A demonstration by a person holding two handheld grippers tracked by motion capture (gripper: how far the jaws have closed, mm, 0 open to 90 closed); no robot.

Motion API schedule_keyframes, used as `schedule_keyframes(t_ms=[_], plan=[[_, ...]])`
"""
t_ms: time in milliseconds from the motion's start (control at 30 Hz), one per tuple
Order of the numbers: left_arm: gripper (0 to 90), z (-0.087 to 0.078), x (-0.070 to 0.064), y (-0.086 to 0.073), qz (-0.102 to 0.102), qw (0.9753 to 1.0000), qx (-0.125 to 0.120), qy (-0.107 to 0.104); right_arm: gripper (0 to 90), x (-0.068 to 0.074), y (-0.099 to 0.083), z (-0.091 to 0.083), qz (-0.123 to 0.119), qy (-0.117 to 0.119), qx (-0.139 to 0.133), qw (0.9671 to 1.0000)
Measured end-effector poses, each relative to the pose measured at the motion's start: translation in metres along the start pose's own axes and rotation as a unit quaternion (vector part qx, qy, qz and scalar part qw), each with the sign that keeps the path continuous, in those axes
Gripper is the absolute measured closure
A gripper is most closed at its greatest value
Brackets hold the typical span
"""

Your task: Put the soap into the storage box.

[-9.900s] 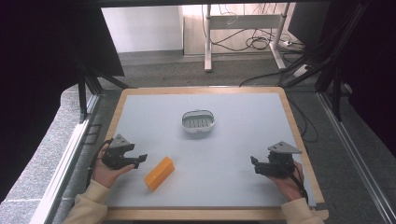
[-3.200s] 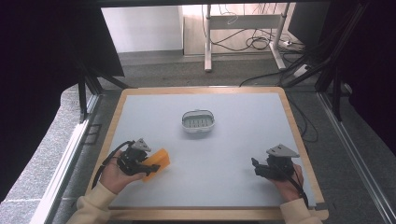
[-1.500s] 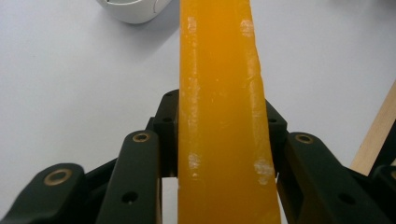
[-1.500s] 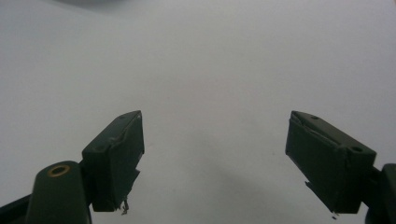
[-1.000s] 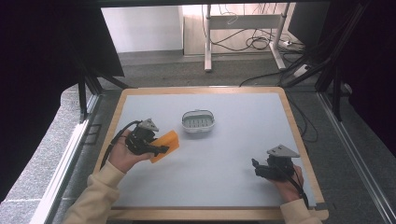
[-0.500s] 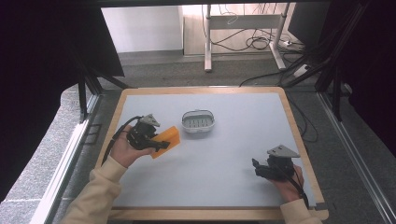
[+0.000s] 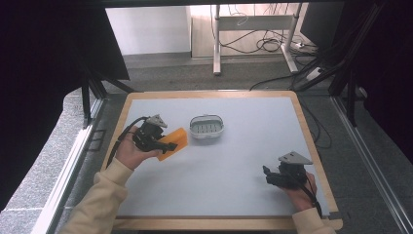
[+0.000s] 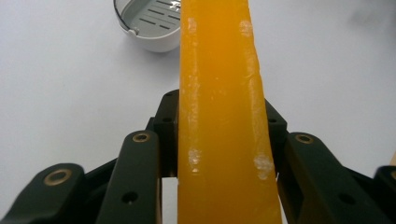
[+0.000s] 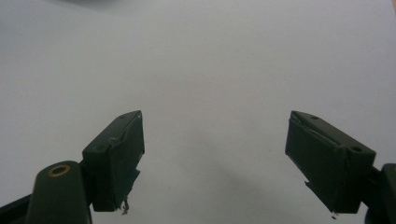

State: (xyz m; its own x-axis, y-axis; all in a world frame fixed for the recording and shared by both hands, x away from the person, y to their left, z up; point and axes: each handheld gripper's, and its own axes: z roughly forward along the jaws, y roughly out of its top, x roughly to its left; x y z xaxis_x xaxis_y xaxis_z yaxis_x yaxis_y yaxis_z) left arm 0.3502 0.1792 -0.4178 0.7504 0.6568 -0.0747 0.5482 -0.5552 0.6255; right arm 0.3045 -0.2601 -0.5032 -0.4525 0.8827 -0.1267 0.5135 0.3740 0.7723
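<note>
The left gripper (image 7: 165, 143) is raised over the left part of the table (image 7: 253, 161), its jaws pinching an orange bar of soap (image 7: 174, 141) by its two long sides. In the left gripper view the soap (image 8: 219, 107) runs straight up between the black jaws, which press against both its flanks, and whitish scuff marks show along its edges. The bar is held clear of the table surface, tilted, with its far end pointing toward a small white soap dish (image 7: 207, 127) with a slotted insert. The dish stands on the table just beside the soap's tip, to its right in the high view; in the left gripper view the dish (image 8: 144, 23) sits at the top, partly behind the bar.

The right gripper (image 7: 271, 176) rests low near the table's right front corner, well apart from the soap and dish. Its jaws are spread wide with nothing between them, only bare table showing in the right gripper view (image 9: 212, 154).
</note>
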Motion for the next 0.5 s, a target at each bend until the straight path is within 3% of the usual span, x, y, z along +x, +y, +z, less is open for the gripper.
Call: schedule_keyframes(t_ms=[500], plan=[[62.0, 0.007, 0.004, 0.016, 0.023, 0.9997, 0.009, 0.001, 19.9, 0.000, 0.000, 0.001, 0.002, -0.003, 0.002, 1.0000]])
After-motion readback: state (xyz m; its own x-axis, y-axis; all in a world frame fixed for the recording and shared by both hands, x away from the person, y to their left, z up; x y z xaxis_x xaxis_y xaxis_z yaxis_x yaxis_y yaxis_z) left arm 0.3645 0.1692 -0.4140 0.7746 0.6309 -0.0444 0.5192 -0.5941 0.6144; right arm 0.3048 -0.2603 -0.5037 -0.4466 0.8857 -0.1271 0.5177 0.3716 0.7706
